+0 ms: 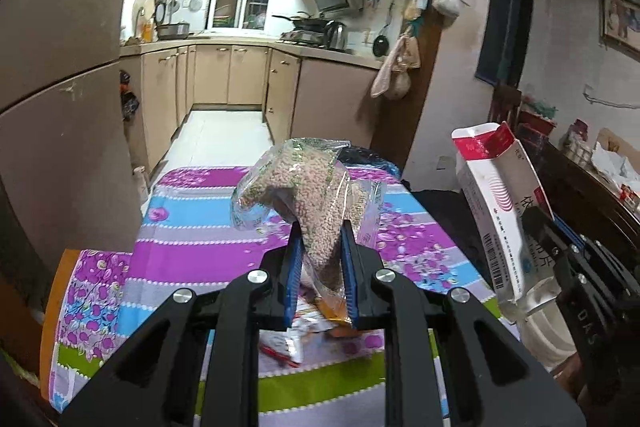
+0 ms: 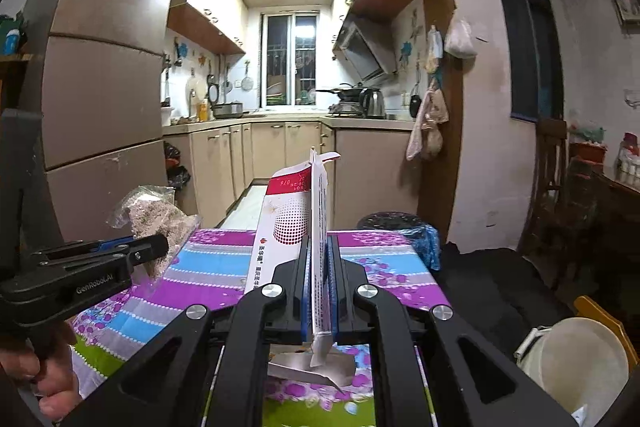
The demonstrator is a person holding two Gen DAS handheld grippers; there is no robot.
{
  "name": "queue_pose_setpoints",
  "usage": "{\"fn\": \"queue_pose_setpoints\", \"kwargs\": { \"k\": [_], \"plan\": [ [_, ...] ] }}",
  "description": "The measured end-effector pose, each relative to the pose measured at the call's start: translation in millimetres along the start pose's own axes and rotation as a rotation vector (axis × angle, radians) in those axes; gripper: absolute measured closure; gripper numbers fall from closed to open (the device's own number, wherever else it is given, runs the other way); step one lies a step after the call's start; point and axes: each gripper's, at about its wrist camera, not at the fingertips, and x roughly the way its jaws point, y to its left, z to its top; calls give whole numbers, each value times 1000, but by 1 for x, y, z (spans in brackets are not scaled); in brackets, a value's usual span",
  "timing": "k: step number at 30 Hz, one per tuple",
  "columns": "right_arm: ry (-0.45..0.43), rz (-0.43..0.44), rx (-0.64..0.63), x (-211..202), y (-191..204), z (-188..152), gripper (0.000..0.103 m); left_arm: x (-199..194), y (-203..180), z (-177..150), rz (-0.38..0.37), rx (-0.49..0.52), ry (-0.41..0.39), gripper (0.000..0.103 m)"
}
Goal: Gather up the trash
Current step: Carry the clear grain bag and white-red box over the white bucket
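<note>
The clear plastic bag of small beige pellets (image 1: 308, 195) is clamped between the blue pads of the left gripper (image 1: 319, 227) and held above the table, its upper part bulging over the fingertips. The flattened white and red cardboard box (image 2: 298, 223) is pinched on edge by the fully closed right gripper (image 2: 320, 247), standing upright above the fingers. Both items hang over the table covered with a purple, blue, grey and green floral striped cloth (image 1: 192, 239). Small scraps of wrapper (image 1: 304, 331) lie on the cloth below the left gripper. A hand (image 2: 44, 379) grips the left gripper's handle. A pale round bucket (image 2: 580, 367) sits low beside the table, at the right. Beyond the table lies a kitchen with beige cabinets (image 1: 240, 75).
</note>
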Motion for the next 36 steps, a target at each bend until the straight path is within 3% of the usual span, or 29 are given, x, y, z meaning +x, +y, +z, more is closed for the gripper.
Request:
{"fn": "queue_pose_setpoints", "kwargs": {
  "k": [10, 21, 36],
  "plan": [
    [-7, -97, 36, -33, -61, -2, 95, 1, -64, 1, -63, 78, -12, 86],
    [-14, -246, 74, -82, -156, -4, 95, 11, -158, -12, -170, 194, 9, 86],
    [93, -469, 166, -145, -309, -36, 95, 28, -292, -42, -364, 349, 87, 86]
  ]
}}
